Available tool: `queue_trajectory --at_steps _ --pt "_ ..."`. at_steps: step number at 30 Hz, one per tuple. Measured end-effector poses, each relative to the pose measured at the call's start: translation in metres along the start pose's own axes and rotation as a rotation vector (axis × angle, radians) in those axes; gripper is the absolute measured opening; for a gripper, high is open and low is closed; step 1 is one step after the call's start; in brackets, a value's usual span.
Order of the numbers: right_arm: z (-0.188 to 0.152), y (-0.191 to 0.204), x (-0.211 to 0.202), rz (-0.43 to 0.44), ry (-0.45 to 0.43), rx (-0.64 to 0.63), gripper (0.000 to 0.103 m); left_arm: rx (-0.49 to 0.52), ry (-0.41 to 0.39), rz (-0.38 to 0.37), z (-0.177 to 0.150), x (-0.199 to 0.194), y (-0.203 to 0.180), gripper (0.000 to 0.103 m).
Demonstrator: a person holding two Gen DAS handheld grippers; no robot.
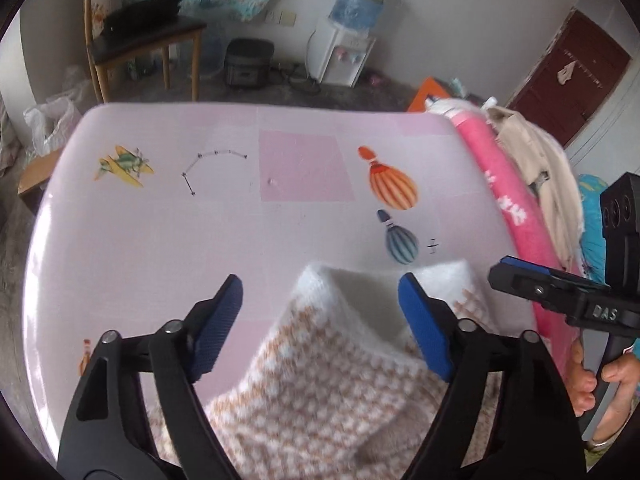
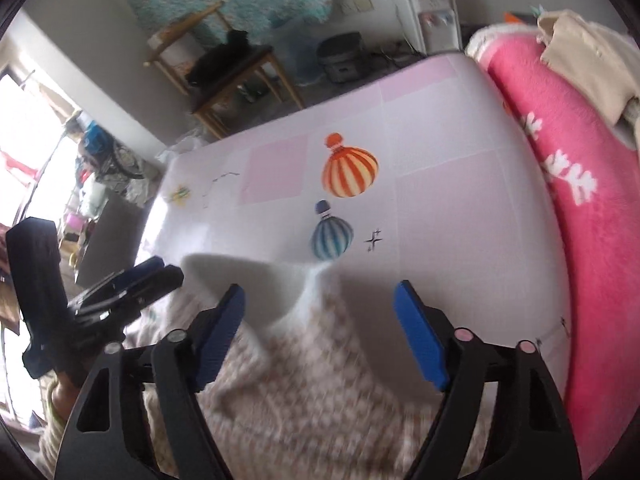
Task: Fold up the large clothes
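A knitted sweater [image 1: 320, 380], white with a tan and orange pattern, lies bunched on the pink and white printed sheet [image 1: 160, 240]; its white edge is raised into folds. My left gripper [image 1: 320, 284] hovers over it with its blue pads wide apart and not pressing the knit. In the right wrist view the same sweater [image 2: 312, 380] is blurred below my right gripper [image 2: 320, 288], whose jaws also stand apart with nothing pinched. The right gripper [image 1: 504, 270] shows side-on at the right, held by a hand [image 1: 584, 376]. The left gripper [image 2: 168, 270] shows at the left.
A rolled pink blanket [image 1: 508, 200] with a beige garment [image 1: 540, 160] on it runs along the sheet's right side. Beyond the far edge stand a chair [image 1: 140, 48], a dark appliance [image 1: 248, 62] and a water dispenser [image 1: 348, 56]. Balloon prints [image 2: 348, 168] mark the sheet.
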State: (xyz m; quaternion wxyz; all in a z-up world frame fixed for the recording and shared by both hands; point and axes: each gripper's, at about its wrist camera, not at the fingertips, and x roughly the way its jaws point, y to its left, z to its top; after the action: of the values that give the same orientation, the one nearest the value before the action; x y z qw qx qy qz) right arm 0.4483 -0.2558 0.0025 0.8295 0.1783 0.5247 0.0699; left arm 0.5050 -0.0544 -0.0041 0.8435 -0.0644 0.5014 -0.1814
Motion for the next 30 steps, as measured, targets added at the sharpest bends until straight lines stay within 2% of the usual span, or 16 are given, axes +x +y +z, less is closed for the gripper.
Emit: queue_trajectory --at_steps 1,3,5,6,8,12,15,19,21,24,25,26,27,30 --pt "0.002 -0.004 0.009 0.0 0.02 0.018 0.06 -0.01 0.018 -0.001 0.0 0.008 0.002 0.063" --pt "0.001 -0.008 0.024 0.03 0.061 0.04 0.042 -0.038 0.049 -0.007 -0.004 0.018 0.006 0.035" --pt "-0.004 -0.009 0.024 0.07 0.059 0.041 0.017 -0.048 0.038 -0.038 -0.009 0.015 0.008 0.028" --pt "-0.007 -0.007 0.019 0.079 0.046 0.028 0.015 -0.039 0.025 -0.047 -0.011 0.009 0.006 0.025" --pt "-0.016 0.004 0.0 0.081 0.007 -0.036 0.014 0.003 -0.004 -0.059 -0.018 -0.011 0.001 0.016" --pt "-0.04 0.026 -0.042 0.082 -0.045 -0.175 0.014 0.09 -0.05 -0.078 -0.033 -0.055 -0.009 0.014" --pt "-0.072 0.042 -0.07 0.075 -0.066 -0.291 0.014 0.174 -0.066 -0.081 -0.059 -0.089 -0.02 0.014" --pt "-0.123 0.05 -0.084 0.073 0.002 -0.4 0.019 0.264 -0.045 -0.071 -0.11 -0.115 -0.028 0.014" --pt "-0.135 0.046 -0.097 0.132 0.037 -0.391 0.025 0.299 -0.025 -0.042 -0.135 -0.119 -0.027 0.014" --pt "-0.125 0.044 -0.128 0.251 0.001 -0.363 0.032 0.331 -0.011 -0.005 -0.159 -0.118 -0.026 0.014" --pt "-0.12 0.048 -0.131 0.294 0.002 -0.35 0.042 0.317 -0.004 -0.006 -0.162 -0.116 -0.024 0.014" --pt "-0.111 0.05 -0.128 0.367 0.019 -0.328 0.046 0.3 0.0 -0.011 -0.164 -0.114 -0.023 0.014" --pt "-0.105 0.053 -0.122 0.393 0.026 -0.305 0.046 0.283 -0.001 -0.015 -0.165 -0.112 -0.022 0.014" --pt "-0.095 0.065 -0.086 0.339 0.071 -0.276 0.046 0.247 -0.013 -0.009 -0.166 -0.109 -0.018 0.016"
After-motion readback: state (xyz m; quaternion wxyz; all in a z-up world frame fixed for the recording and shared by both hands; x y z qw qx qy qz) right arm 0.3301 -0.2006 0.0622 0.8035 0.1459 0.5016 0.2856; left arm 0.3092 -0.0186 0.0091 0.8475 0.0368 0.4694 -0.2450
